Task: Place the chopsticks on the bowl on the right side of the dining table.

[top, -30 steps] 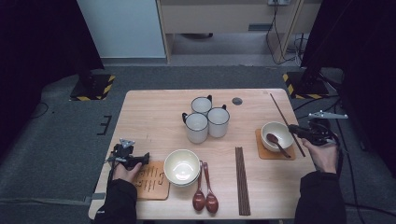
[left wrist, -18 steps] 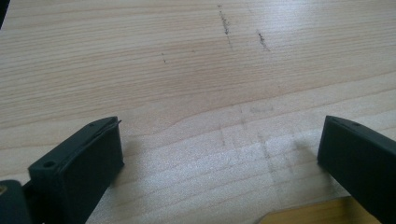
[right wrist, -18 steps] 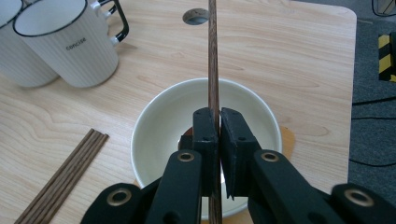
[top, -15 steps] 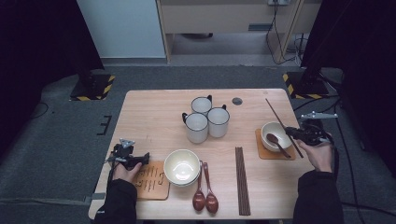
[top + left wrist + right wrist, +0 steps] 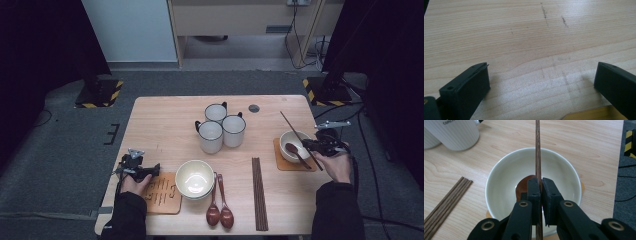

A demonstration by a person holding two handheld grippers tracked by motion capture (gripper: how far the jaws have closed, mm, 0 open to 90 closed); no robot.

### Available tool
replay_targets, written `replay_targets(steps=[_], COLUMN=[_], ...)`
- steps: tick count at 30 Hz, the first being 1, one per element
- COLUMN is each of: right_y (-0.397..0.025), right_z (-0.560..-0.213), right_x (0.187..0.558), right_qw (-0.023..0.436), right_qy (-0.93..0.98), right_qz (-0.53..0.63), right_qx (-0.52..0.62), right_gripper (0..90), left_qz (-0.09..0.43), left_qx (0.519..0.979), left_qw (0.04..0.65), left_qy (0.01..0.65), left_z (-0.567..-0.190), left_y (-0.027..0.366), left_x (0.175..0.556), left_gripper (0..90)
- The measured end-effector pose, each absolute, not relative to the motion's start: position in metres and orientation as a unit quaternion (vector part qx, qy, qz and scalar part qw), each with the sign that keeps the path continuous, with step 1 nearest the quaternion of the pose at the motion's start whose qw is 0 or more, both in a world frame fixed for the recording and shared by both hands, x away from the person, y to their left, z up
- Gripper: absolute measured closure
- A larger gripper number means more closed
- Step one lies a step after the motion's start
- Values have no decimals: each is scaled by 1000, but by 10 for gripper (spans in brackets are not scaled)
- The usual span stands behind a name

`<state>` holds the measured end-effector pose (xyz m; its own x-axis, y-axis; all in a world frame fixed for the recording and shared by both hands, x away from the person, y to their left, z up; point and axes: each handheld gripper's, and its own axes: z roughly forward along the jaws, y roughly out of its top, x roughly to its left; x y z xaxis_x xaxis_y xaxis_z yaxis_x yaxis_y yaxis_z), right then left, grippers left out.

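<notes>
My right gripper [image 5: 309,145] [image 5: 540,181] is shut on a dark wooden chopstick [image 5: 297,134] [image 5: 538,150], held over the small white bowl [image 5: 291,138] [image 5: 506,172] at the table's right side. That bowl sits on an orange coaster [image 5: 278,161] and holds a brown spoon [image 5: 295,152] [image 5: 522,186]. The chopstick slants away toward the table's far edge. My left gripper [image 5: 150,171] [image 5: 541,80] rests open near the table's left front, its jaws wide apart over bare wood, just left of a wooden coaster [image 5: 162,192] [image 5: 589,115].
Three white mugs [image 5: 220,127] stand at the table's middle back; one mug [image 5: 454,132] is near the small bowl. A larger cream bowl [image 5: 194,177], two brown spoons [image 5: 219,212] and a bundle of chopsticks [image 5: 259,192] [image 5: 446,200] lie along the front. A dark disc [image 5: 254,108] lies far back.
The right gripper with its chopstick has shifted left, from beside the small bowl to over it. The left gripper has stayed put.
</notes>
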<state>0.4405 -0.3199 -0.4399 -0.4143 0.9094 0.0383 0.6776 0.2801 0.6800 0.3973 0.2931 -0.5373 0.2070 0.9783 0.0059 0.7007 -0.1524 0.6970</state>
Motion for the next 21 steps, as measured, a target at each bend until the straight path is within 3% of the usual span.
replay_targets(steps=[21], right_y=[-313], right_z=[-450], right_x=[444], right_qw=[178], right_qy=[794], right_qz=[281], right_qx=[510], right_gripper=[850], left_qz=[239], left_qx=[721], left_qw=[290], left_qy=[583], left_z=[-537], left_y=[293], left_x=[397], left_gripper=[0])
